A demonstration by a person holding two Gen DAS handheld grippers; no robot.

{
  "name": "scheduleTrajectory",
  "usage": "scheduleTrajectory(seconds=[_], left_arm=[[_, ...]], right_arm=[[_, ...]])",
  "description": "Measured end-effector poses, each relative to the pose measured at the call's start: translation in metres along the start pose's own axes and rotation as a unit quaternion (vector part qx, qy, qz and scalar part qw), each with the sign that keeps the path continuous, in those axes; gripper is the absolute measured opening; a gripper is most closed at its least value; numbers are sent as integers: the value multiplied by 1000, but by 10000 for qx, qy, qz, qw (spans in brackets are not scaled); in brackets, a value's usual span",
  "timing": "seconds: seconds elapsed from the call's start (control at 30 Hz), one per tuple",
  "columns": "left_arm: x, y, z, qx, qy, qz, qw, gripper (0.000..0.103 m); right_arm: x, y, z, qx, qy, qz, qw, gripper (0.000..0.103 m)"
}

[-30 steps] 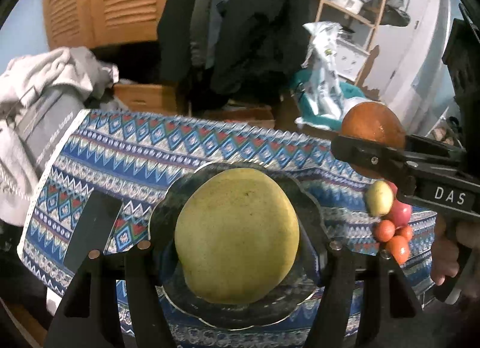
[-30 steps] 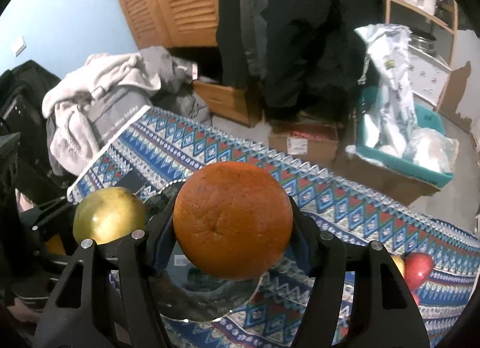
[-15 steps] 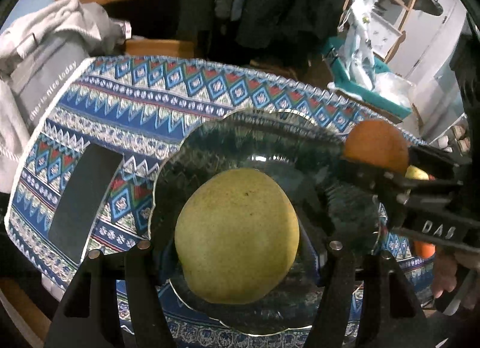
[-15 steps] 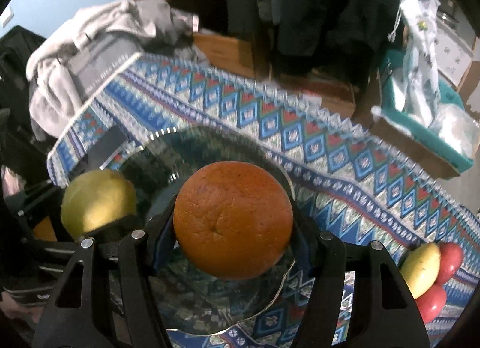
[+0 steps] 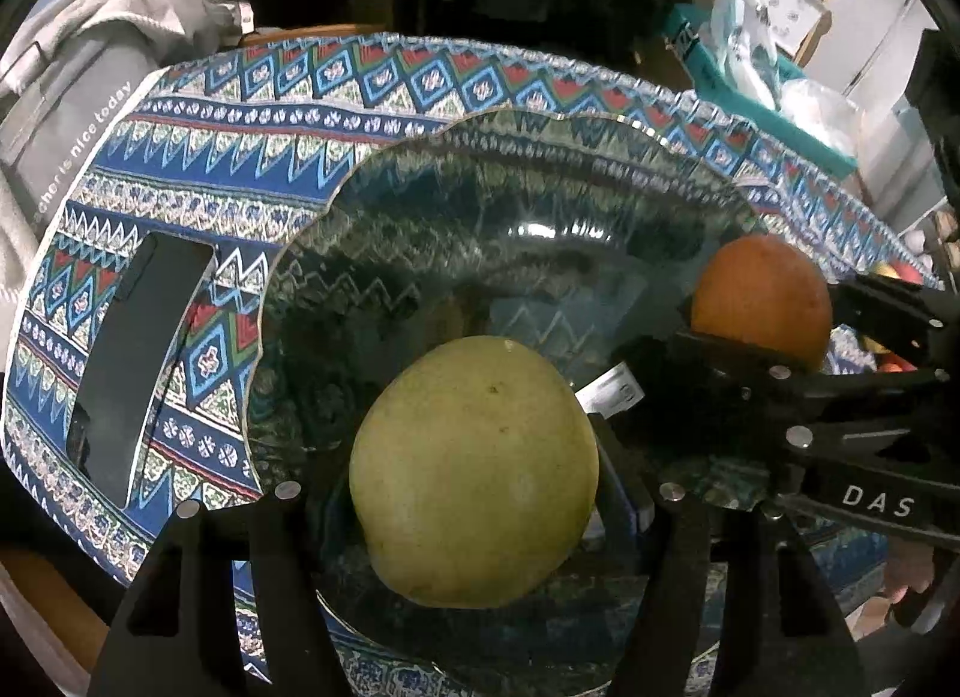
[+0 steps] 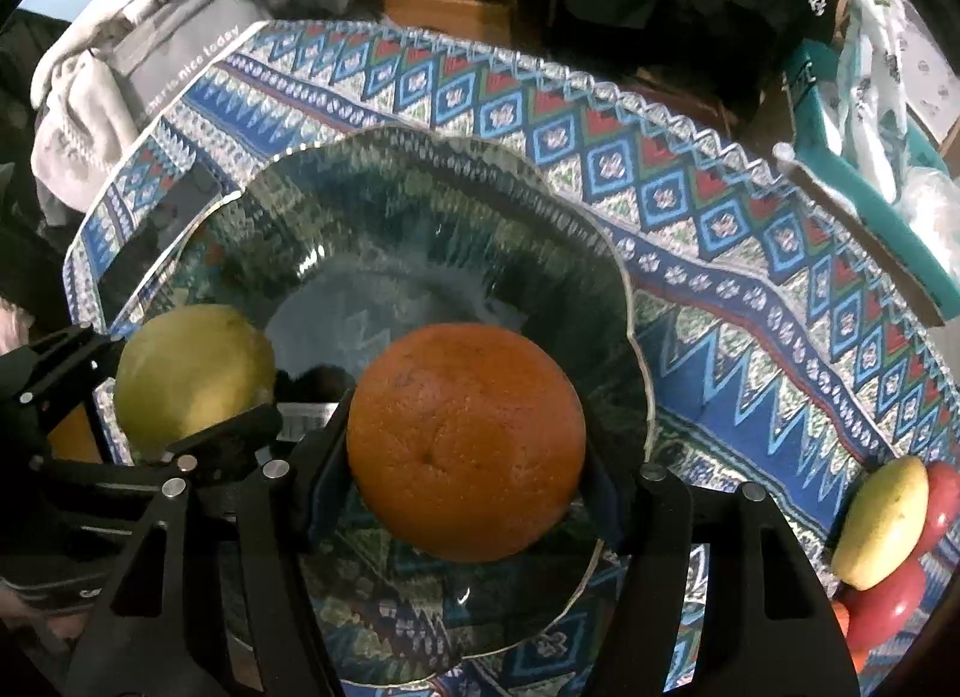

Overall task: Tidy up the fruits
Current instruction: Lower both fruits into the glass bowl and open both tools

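My left gripper [image 5: 474, 475] is shut on a large yellow-green fruit [image 5: 474, 472], held just over the near side of a clear scalloped glass bowl [image 5: 480, 168]. My right gripper [image 6: 465, 445] is shut on an orange [image 6: 465, 439] above the same glass bowl [image 6: 456, 199]. From the left wrist, the orange [image 5: 762, 301] and the right gripper [image 5: 774, 337] show at the right. In the right wrist view the yellow-green fruit [image 6: 192, 373] and the left gripper [image 6: 180, 391] sit at the left.
The bowl stands on a blue patterned cloth [image 5: 252, 114]. A dark phone [image 5: 138, 355] lies left of the bowl. A yellow fruit [image 6: 882, 523] and red fruits [image 6: 900, 589] lie at the cloth's right end. Grey clothing [image 6: 150, 36] is piled behind, and a teal crate [image 6: 870, 187] stands at the right.
Both grippers have come down and tipped downward with their fruits. The bowl now fills much more of each view, and the two grippers are closer together over it.
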State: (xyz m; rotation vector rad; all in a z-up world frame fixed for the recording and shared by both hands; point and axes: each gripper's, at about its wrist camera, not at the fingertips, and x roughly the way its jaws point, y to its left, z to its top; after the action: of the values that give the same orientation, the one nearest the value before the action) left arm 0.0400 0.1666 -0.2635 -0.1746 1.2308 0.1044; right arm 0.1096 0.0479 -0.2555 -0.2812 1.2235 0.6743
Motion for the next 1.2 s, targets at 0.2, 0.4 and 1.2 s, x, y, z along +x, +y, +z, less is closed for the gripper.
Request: scheduleTrajectory(seconds=[0.2,0.4,1.2], left_arm=[[11,-2,-4,15,228,62,9997,69],[9,-2,-4,0,204,165,9997,69],[-63,-10,13,-251,-508,-215,9982,74]], right_arm=[[2,1,1,-29,32,-9,10000,66],[0,-4,4,100,-14,93,9999,65],[-106,-20,8,555,-1061,14,9928,65]])
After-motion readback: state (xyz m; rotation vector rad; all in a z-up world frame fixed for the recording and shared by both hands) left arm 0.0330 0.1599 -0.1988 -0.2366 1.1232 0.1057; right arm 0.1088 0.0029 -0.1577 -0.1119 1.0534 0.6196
